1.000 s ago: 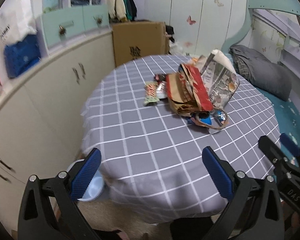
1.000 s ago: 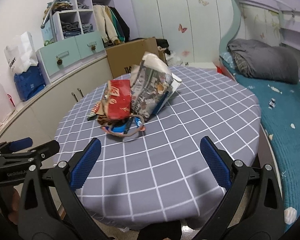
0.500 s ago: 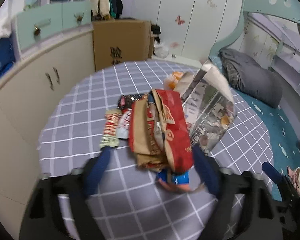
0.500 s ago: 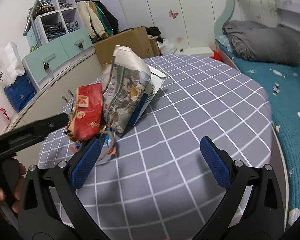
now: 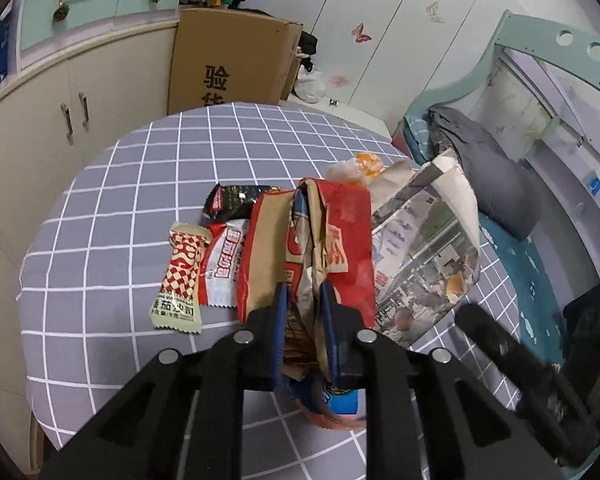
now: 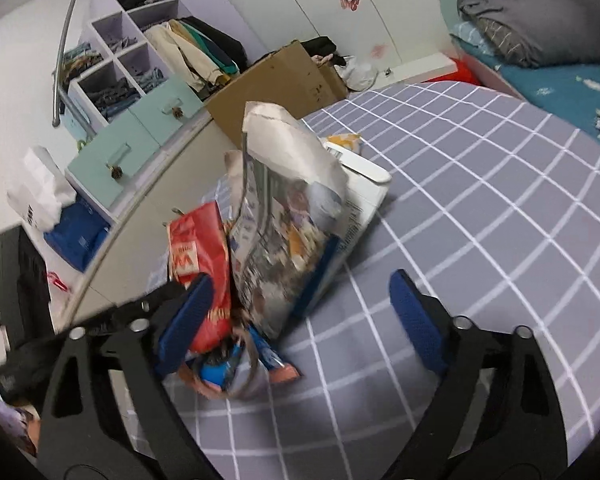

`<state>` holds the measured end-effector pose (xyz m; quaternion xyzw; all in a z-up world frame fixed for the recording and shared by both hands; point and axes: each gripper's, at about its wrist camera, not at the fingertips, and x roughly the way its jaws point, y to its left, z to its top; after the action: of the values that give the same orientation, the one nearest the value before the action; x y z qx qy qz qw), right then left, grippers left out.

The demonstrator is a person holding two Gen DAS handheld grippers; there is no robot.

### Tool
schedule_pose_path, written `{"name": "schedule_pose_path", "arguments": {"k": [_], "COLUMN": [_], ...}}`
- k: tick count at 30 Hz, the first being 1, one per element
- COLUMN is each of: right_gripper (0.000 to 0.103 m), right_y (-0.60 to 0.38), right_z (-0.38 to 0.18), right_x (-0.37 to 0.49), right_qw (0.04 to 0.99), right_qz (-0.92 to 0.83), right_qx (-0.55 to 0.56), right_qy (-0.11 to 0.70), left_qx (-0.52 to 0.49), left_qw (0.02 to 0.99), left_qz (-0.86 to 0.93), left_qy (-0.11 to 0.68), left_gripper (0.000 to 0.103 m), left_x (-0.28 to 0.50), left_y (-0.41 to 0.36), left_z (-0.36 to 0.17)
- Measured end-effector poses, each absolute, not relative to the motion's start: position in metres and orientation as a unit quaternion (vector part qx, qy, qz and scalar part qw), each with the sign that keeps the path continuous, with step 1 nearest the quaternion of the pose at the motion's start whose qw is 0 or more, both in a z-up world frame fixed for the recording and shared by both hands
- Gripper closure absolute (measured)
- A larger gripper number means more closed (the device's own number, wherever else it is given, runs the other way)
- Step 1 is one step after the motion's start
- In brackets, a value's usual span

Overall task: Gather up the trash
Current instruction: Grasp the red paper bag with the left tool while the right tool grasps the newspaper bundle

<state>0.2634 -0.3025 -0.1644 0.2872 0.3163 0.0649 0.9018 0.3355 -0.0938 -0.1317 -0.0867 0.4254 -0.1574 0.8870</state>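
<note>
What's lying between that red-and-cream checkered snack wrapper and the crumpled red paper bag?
A red-and-white snack packet lies flat between the checkered wrapper and the red paper bag, touching or overlapping both. The left wrist view shows it.

Table (image 6: 500, 208) lies bare to the right of the printed paper bag (image 6: 284, 216). Snack wrappers (image 5: 204, 264) crowd the left flank of the red bag (image 5: 340, 240); cardboard box (image 5: 232, 56) stands behind.

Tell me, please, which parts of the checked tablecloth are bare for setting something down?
The tablecloth is bare on the bed side, right of the printed paper bag, and at the far edge toward the cardboard box. The middle is crowded: red paper bag, snack wrappers.
</note>
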Motion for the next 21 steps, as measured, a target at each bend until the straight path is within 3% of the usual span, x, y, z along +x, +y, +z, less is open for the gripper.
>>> {"name": "schedule_pose_path", "arguments": {"k": [4, 6, 7, 8, 10, 18, 20, 21], "right_gripper": [0.029, 0.043, 0.049, 0.051, 0.059, 0.062, 0.065, 0.069], "right_y": [-0.3, -0.301, -0.301, -0.3, -0.3, -0.299, -0.299, -0.299], "right_z": [-0.165, -0.165, -0.164, -0.163, -0.162, -0.162, -0.162, -0.161], "right_x": [0.279, 0.284, 0.286, 0.286, 0.287, 0.291, 0.292, 0.293], "right_qw": [0.894, 0.892, 0.893, 0.894, 0.896, 0.898, 0.898, 0.898], "right_qz": [0.07, 0.071, 0.067, 0.065, 0.068, 0.067, 0.065, 0.069], "right_qx": [0.303, 0.31, 0.307, 0.306, 0.306, 0.298, 0.296, 0.294], "right_qy": [0.323, 0.321, 0.321, 0.321, 0.316, 0.317, 0.318, 0.319], "left_qx": [-0.086, -0.093, -0.103, -0.106, -0.105, -0.106, -0.084, -0.079], "left_qw": [0.887, 0.889, 0.891, 0.894, 0.9, 0.89, 0.892, 0.89], "left_qz": [-0.163, -0.162, -0.158, -0.147, -0.139, -0.144, -0.147, -0.154], "left_qy": [0.422, 0.419, 0.413, 0.409, 0.399, 0.419, 0.42, 0.421], "left_gripper": [0.087, 0.083, 0.074, 0.058, 0.045, 0.047, 0.07, 0.072], "left_x": [0.337, 0.338, 0.334, 0.334, 0.335, 0.368, 0.37, 0.371], "left_y": [-0.093, -0.089, -0.085, -0.081, -0.079, -0.091, -0.1, -0.104], "left_z": [-0.132, -0.132, -0.131, -0.131, -0.127, -0.129, -0.131, -0.13]}}
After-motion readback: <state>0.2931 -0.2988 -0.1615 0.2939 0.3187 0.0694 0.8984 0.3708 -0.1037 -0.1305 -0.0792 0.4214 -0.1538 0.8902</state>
